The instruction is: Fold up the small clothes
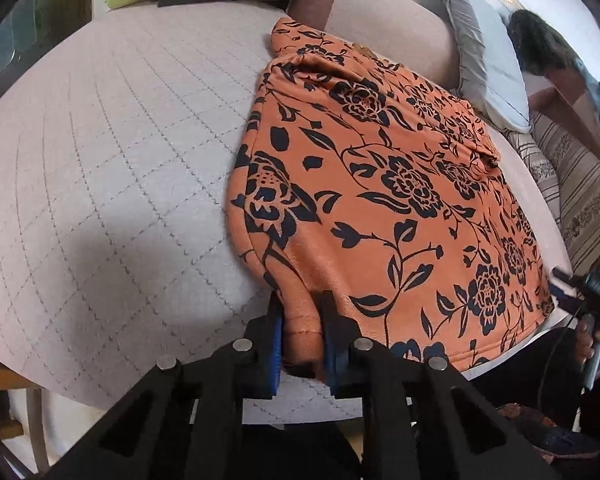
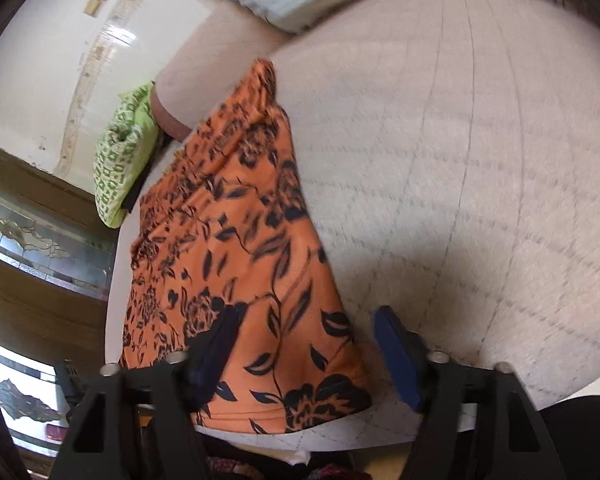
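1. On the quilted pale-grey sofa cushion (image 1: 112, 168) lies the orange garment with black flower print (image 1: 380, 200), spread flat.
2. Left gripper (image 1: 300, 344) pinches its near corner tight between blue pads.
3. Right gripper (image 2: 308, 356) straddles the other near corner, jaws apart, not yet pressing.
4. Best to grip both corners evenly before lifting, so the fold lands square.
5. No containers show.

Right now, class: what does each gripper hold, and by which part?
The left gripper pinches the orange floral garment by a bunched near-corner hem. The right gripper straddles its other near corner, gripping nothing.
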Action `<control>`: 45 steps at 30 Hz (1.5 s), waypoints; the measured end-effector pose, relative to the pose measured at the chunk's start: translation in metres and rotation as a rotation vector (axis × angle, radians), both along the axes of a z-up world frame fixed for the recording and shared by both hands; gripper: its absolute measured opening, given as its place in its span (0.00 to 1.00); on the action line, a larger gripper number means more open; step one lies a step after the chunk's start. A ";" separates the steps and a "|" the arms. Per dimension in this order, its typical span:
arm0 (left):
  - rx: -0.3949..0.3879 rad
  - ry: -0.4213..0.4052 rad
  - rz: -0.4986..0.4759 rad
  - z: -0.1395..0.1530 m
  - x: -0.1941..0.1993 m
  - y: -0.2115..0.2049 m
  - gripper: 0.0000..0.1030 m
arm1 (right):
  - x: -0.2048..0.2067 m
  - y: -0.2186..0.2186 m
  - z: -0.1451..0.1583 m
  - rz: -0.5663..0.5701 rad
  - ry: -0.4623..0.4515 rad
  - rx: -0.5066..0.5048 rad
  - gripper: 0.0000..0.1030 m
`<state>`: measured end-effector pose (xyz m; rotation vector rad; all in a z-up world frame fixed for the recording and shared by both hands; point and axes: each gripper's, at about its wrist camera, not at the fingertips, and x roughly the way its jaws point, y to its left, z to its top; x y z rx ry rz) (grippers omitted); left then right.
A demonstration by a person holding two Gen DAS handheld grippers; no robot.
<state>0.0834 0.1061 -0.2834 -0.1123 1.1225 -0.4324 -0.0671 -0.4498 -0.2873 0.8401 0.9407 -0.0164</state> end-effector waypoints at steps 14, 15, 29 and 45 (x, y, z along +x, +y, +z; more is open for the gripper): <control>-0.074 0.037 0.026 -0.003 0.009 0.006 0.24 | 0.011 0.039 0.000 0.161 0.026 -0.124 0.37; -0.067 0.031 0.027 -0.003 0.010 0.005 0.24 | 0.012 0.042 0.002 0.177 0.026 -0.156 0.37; -0.205 -0.057 0.007 0.068 0.052 0.009 0.10 | 0.040 0.027 0.080 0.168 -0.173 -0.001 0.06; -0.161 -0.078 0.098 0.102 0.323 -0.062 0.10 | 0.294 -0.090 0.085 -0.148 -0.260 0.108 0.06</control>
